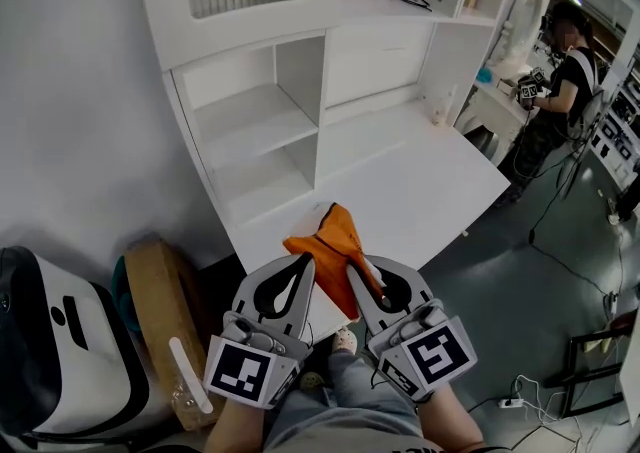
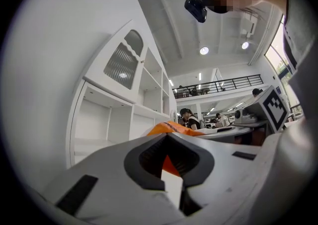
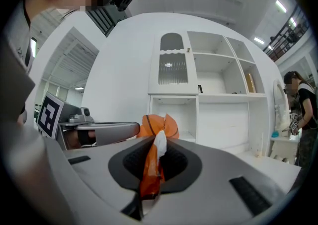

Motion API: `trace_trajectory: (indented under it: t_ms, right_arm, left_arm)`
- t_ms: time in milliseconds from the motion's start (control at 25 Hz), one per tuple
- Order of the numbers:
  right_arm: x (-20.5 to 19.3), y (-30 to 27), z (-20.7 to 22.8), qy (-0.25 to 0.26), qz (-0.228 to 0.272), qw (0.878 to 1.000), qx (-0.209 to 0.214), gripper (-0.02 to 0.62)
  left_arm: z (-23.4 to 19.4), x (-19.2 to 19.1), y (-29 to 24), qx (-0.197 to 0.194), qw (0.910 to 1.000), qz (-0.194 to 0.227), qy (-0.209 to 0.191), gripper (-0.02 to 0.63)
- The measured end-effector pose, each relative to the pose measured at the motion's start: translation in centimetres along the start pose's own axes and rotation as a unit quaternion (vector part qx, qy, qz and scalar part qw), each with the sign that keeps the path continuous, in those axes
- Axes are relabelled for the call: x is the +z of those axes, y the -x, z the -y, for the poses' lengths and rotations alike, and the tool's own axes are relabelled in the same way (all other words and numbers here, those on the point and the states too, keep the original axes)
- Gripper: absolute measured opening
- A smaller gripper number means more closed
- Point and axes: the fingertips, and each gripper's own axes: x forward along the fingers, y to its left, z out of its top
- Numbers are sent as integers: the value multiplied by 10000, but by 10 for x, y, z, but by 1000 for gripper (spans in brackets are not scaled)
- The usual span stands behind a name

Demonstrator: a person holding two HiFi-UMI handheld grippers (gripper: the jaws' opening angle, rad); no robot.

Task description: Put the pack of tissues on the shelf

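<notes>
The two grippers are closest, low in the head view. The right gripper [image 1: 358, 263] has its jaws squeezed tight on the edge of the orange pack of tissues [image 1: 335, 246]. The left gripper [image 1: 306, 261] has its jaws nearly closed too. Orange wrapper shows between them, so it looks like it pinches the other side of the pack.

The pack is up in the air between the two grippers, over the near edge of the white surface [image 1: 420, 181]. It is not lying on anything.

The picking up looks done. The pack is not on the shelf [image 1: 255, 126] yet. That shelf is farther back and looks bare. What is left is to carry the pack over, set it down there, and let go.
</notes>
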Motion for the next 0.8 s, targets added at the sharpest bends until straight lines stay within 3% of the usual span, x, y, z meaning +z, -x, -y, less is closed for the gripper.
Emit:
trace_trajectory:
  t_ms: [400, 800]
  right_arm:
    - [-7, -29, 30, -29, -92, 9999, 141, 38]
    - [5, -79, 53, -43, 62, 9980, 629, 38]
  left_arm:
    - [-21, -11, -32, 205, 9998, -41, 15, 31]
    - [-56, -2, -64, 644, 9977, -22, -205, 31]
